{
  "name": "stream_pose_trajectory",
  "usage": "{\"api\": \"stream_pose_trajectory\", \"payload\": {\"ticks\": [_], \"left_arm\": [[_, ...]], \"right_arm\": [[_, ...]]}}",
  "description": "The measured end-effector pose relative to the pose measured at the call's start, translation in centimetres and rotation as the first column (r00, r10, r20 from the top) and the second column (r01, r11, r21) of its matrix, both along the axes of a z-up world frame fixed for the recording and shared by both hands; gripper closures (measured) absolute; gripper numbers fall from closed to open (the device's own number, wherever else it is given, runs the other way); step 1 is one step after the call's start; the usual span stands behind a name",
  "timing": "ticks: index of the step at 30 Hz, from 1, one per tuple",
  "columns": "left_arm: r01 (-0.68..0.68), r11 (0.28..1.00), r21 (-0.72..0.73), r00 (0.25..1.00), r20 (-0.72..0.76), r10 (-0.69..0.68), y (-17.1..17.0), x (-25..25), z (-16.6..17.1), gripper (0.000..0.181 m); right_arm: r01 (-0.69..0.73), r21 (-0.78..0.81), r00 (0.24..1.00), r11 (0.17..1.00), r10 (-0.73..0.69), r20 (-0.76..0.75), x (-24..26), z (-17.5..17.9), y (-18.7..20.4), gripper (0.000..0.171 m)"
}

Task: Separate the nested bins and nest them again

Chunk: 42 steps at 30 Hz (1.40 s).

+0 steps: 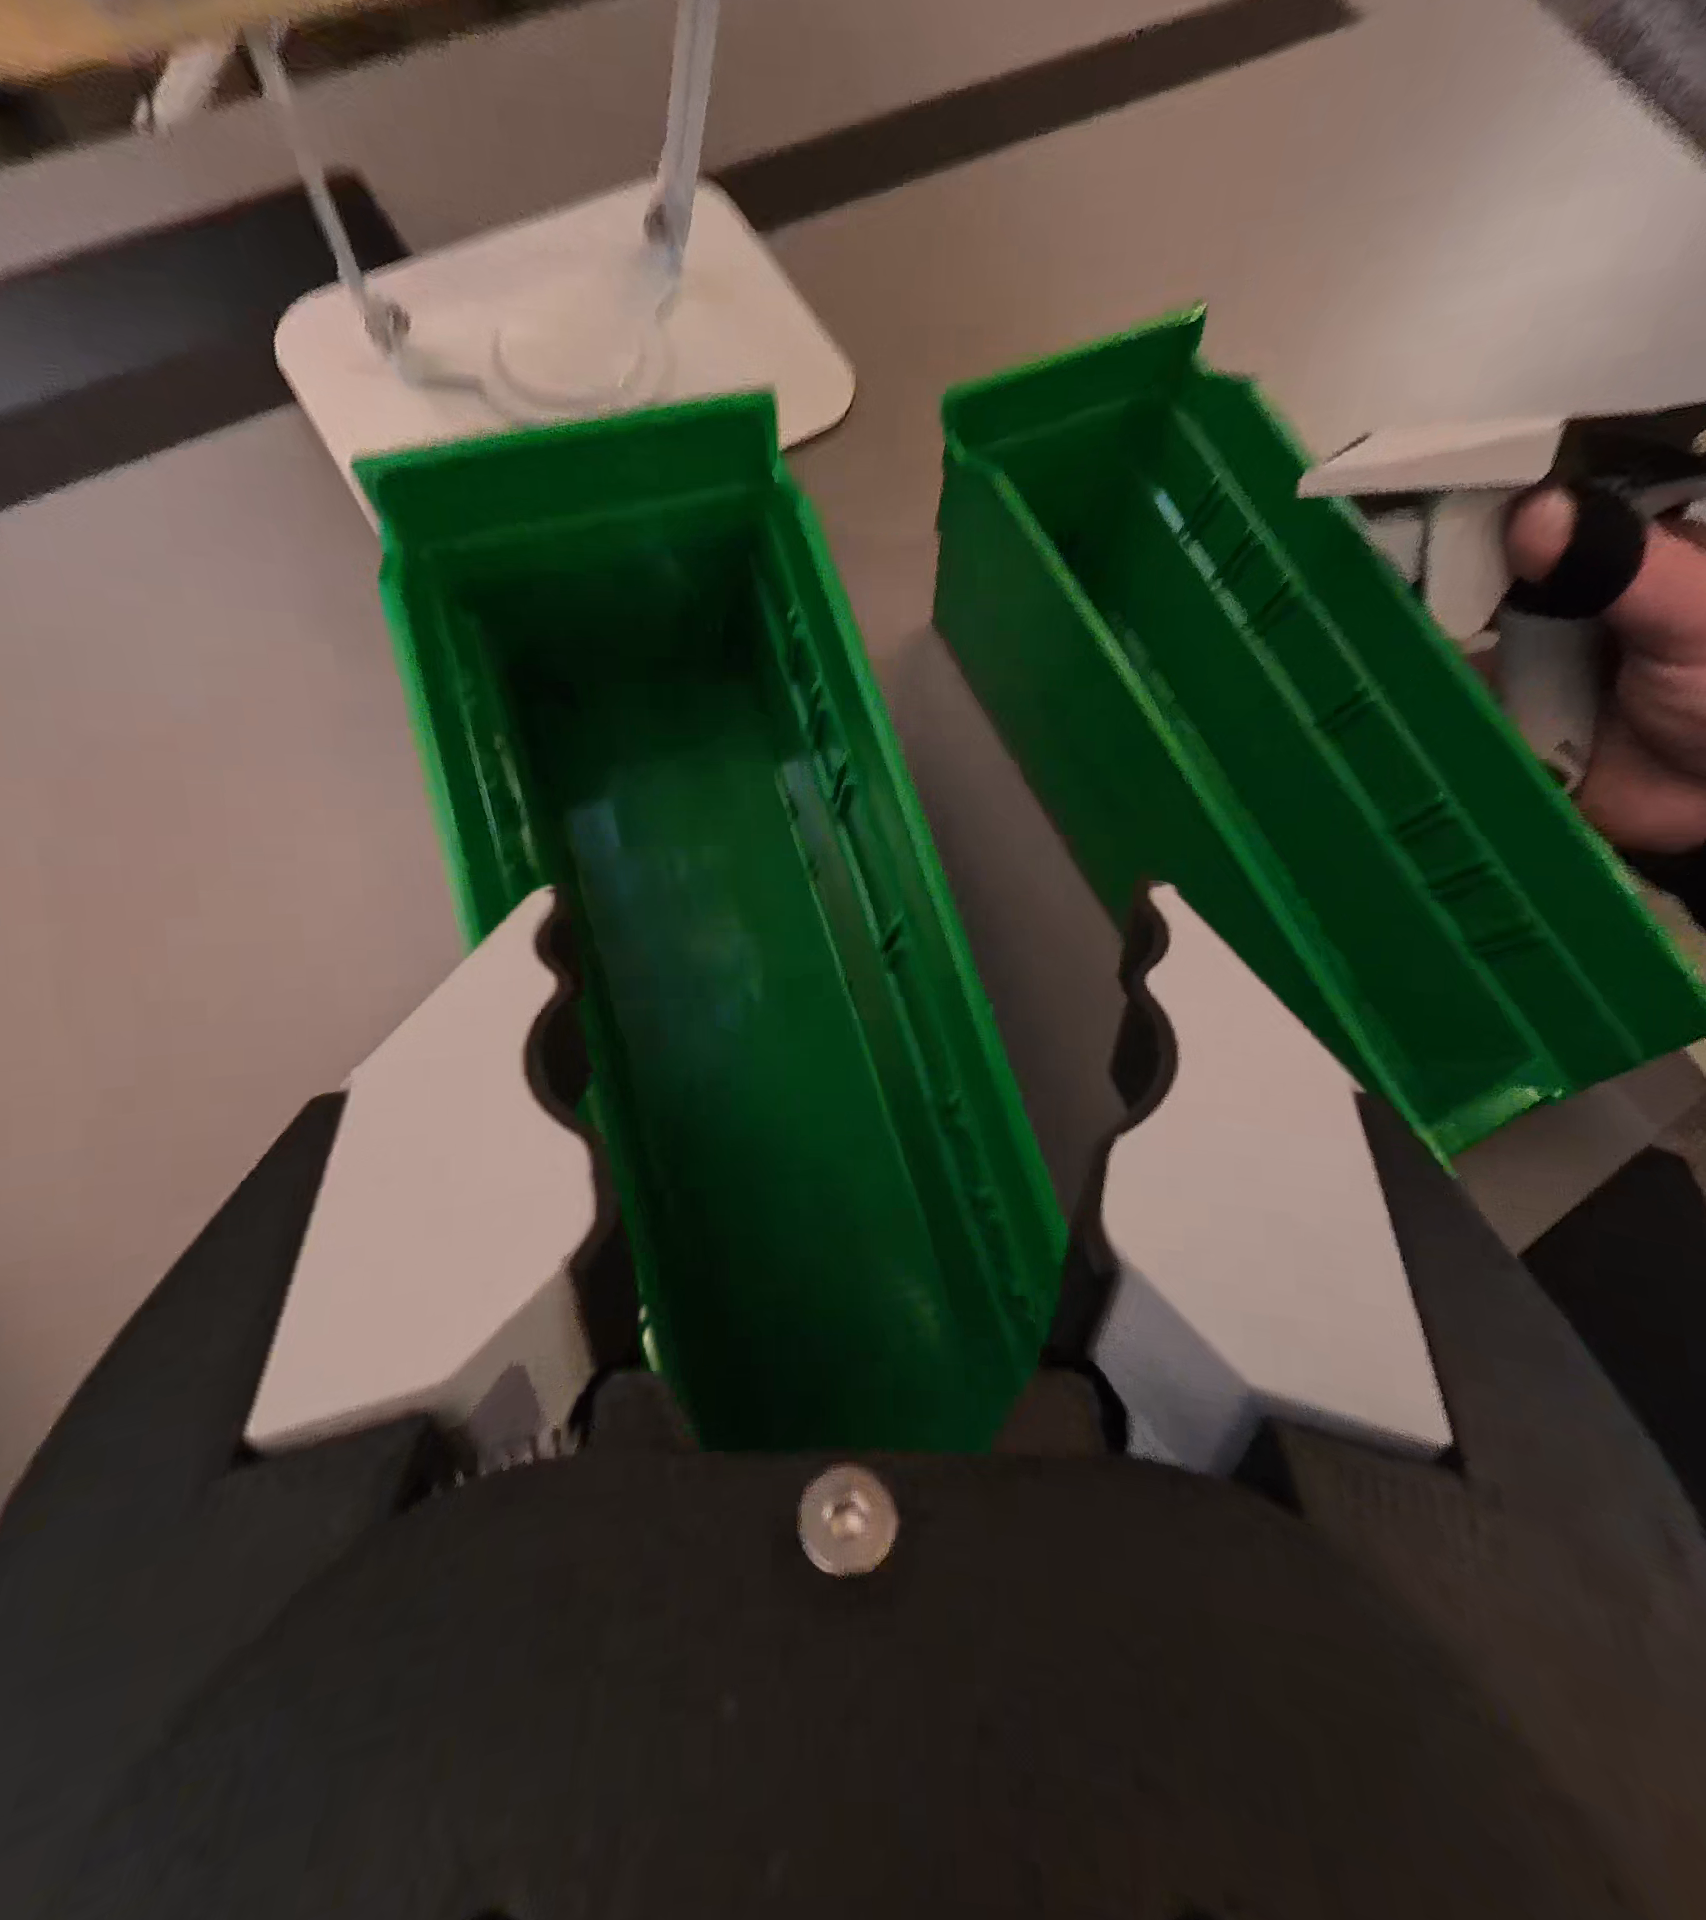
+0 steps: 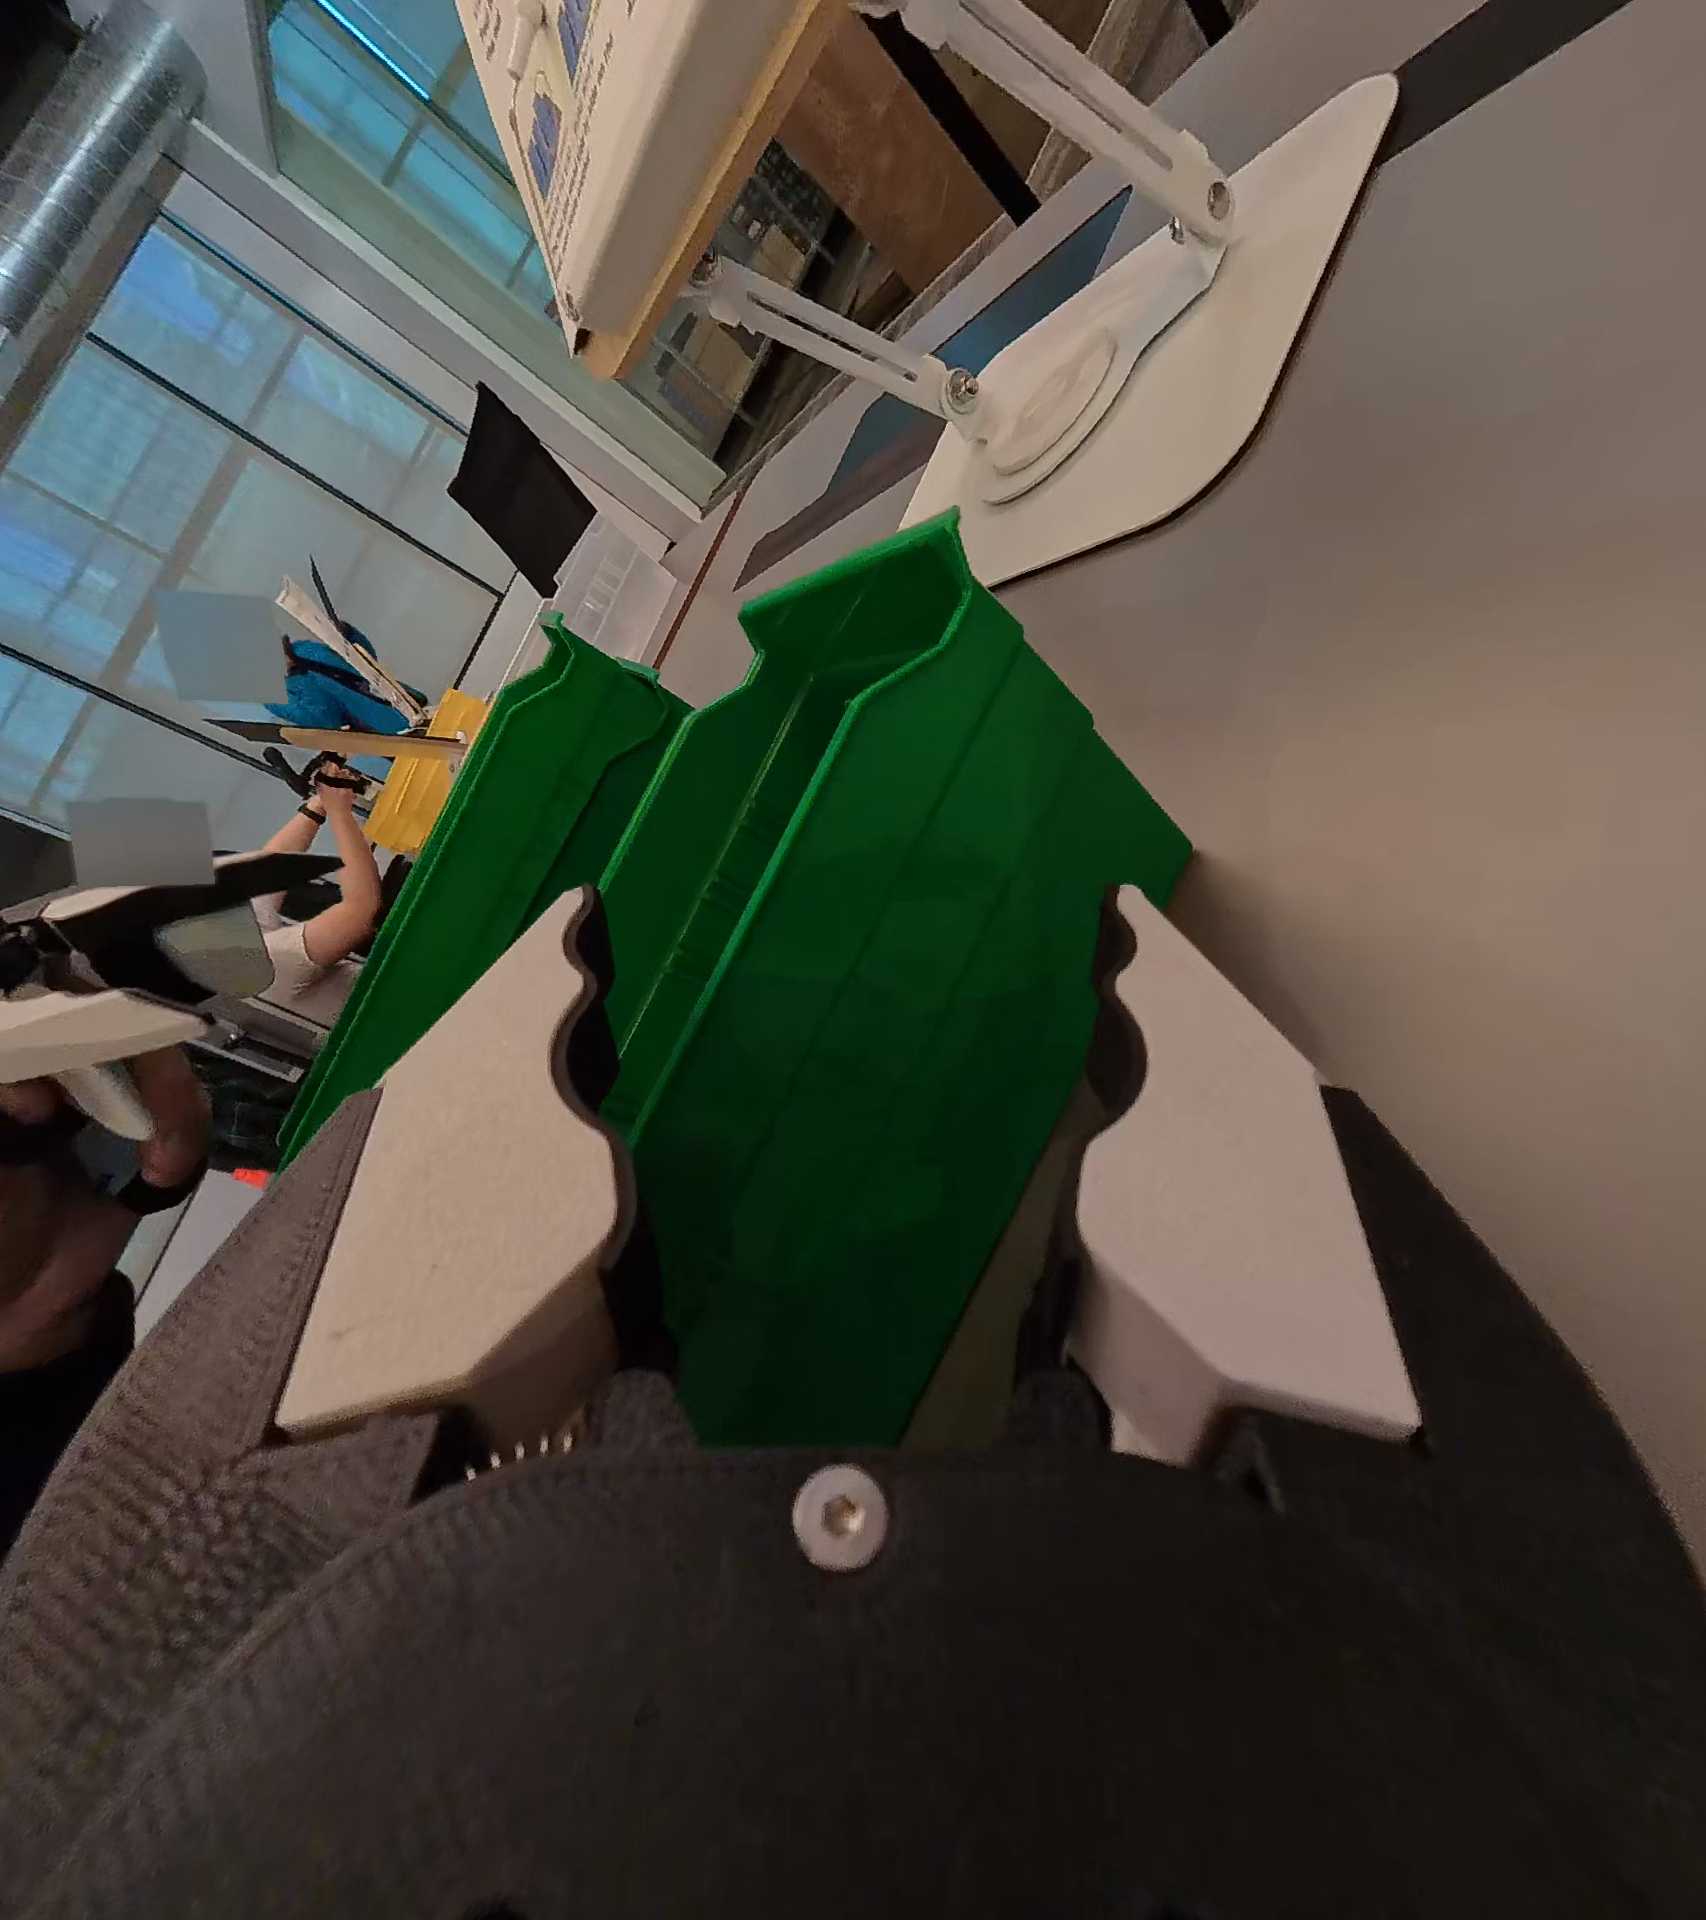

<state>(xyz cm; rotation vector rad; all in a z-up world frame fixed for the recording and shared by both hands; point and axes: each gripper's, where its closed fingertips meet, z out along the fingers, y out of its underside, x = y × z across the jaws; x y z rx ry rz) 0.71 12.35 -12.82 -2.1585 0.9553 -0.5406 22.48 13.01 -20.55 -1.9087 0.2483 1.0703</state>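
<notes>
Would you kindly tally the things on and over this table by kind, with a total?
Green bins: 2, one between the left gripper jaws, one tilted, between the right gripper jaws
Handheld grippers: 2
White stand base: 1
Total: 5

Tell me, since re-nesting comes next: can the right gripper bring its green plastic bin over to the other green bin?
Probably yes. The right gripper has its green plastic bin between its fingers, tilted, and nothing lies in the gap to the other green bin, which is open-topped.
</notes>
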Motion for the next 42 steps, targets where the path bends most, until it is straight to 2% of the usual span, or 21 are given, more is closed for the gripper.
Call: {"api": "stream_pose_trajectory", "payload": {"ticks": [2, 5, 8, 19, 21, 22, 24, 27, 31, 35, 39, 42], "left_arm": [[0.006, 1.0, -0.001, 1.0, 0.004, -0.006, 0.6, 0.5, -0.5, 0.082], [-0.021, 0.993, -0.113, 0.995, -0.103, 0.009, 0.8, -0.3, -4.1, 0.069], [-0.029, 0.993, -0.113, 0.991, -0.13, 0.014, 0.9, -0.6, -5.8, 0.075], [-0.084, 0.993, -0.082, 0.99, -0.119, 0.074, 1.6, -0.7, -6.0, 0.078], [-0.075, 0.994, -0.082, 0.992, -0.112, 0.065, 1.5, -0.7, -5.8, 0.08], [-0.057, 0.994, -0.089, 0.996, -0.078, 0.05, 1.2, -0.4, -5.4, 0.074], [-0.025, 0.998, -0.063, 0.999, 0.047, 0.028, 0.9, 0.2, -3.2, 0.069], [-0.014, 0.999, 0.036, 0.994, 0.108, 0.01, 0.7, -0.6, 0.4, 0.063], [-0.095, 0.987, 0.133, 0.994, 0.065, 0.087, 1.9, -5.8, 4.3, 0.05], [-0.237, 0.959, 0.155, 0.969, -0.036, 0.245, 4.3, -14.8, 5.3, 0.038], [-0.395, 0.914, 0.09, 0.899, -0.166, 0.404, 6.5, -24.9, 2.5, 0.029], [-0.465, 0.883, -0.068, 0.868, -0.233, 0.439, 6.5, -29.8, -1.8, 0.023]], "right_arm": [[0.005, 0.004, 1.0, 1.0, -0.005, -0.002, 0.2, 0.2, 0.0, 0.079], [0.007, 0.004, 1.0, 1.0, -0.007, -0.007, 0.4, 0.2, 0.0, 0.079], [0.006, 0.0, 1.0, 1.0, -0.006, -0.01, 0.4, -0.1, 0.1, 0.079], [0.001, -0.002, 1.0, 1.0, -0.001, -0.009, 0.2, -0.1, 0.1, 0.079], [-0.001, 0.0, 1.0, 1.0, 0.001, -0.008, 0.1, 0.0, 0.0, 0.079], [-0.002, 0.001, 1.0, 1.0, 0.002, -0.007, 0.1, 0.0, 0.0, 0.079], [-0.002, 0.003, 1.0, 1.0, 0.002, -0.006, 0.1, 0.1, 0.0, 0.079], [-0.001, -0.001, 1.0, 1.0, 0.001, -0.01, 0.2, -0.1, 0.0, 0.079], [-0.002, -0.002, 1.0, 1.0, 0.002, -0.012, 0.1, -0.2, 0.1, 0.078], [-0.006, -0.008, 1.0, 1.0, 0.005, -0.013, 0.0, -0.4, 0.0, 0.079], [-0.01, -0.01, 1.0, 1.0, 0.009, -0.009, -0.2, -0.5, 0.0, 0.079], [-0.01, -0.013, 1.0, 1.0, 0.01, -0.008, -0.2, -0.6, 0.0, 0.079]]}}
